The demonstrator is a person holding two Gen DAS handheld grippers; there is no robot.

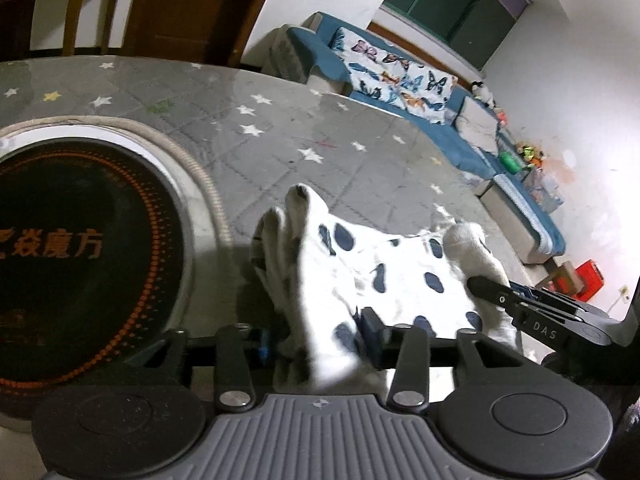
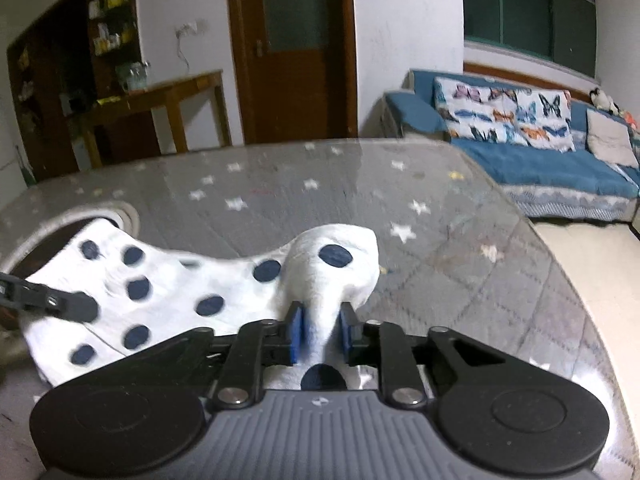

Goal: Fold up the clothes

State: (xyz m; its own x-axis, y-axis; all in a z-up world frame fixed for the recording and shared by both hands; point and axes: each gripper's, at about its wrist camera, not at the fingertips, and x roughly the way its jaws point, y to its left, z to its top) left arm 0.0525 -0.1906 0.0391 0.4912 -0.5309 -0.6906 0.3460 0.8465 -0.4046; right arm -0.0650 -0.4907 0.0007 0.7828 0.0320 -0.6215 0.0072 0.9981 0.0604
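Note:
A white garment with dark blue dots (image 1: pixel 400 280) lies on the grey star-patterned table (image 1: pixel 280 140). My left gripper (image 1: pixel 316 336) is shut on one bunched end of it, the cloth rising between the jaws. My right gripper (image 2: pixel 320 332) is shut on the other bunched end (image 2: pixel 336 272), its blue pads (image 2: pixel 295 328) pressing the cloth. The right gripper shows at the right edge of the left wrist view (image 1: pixel 520 304). The left gripper's finger shows at the left edge of the right wrist view (image 2: pixel 60 304). The garment (image 2: pixel 160 292) hangs stretched between them.
A round black induction cooker (image 1: pixel 80 248) with orange lettering is set into the table at the left. A blue sofa (image 2: pixel 540 160) with a butterfly cover stands beyond the table. A wooden door (image 2: pixel 292 48) and side table (image 2: pixel 160 100) are behind.

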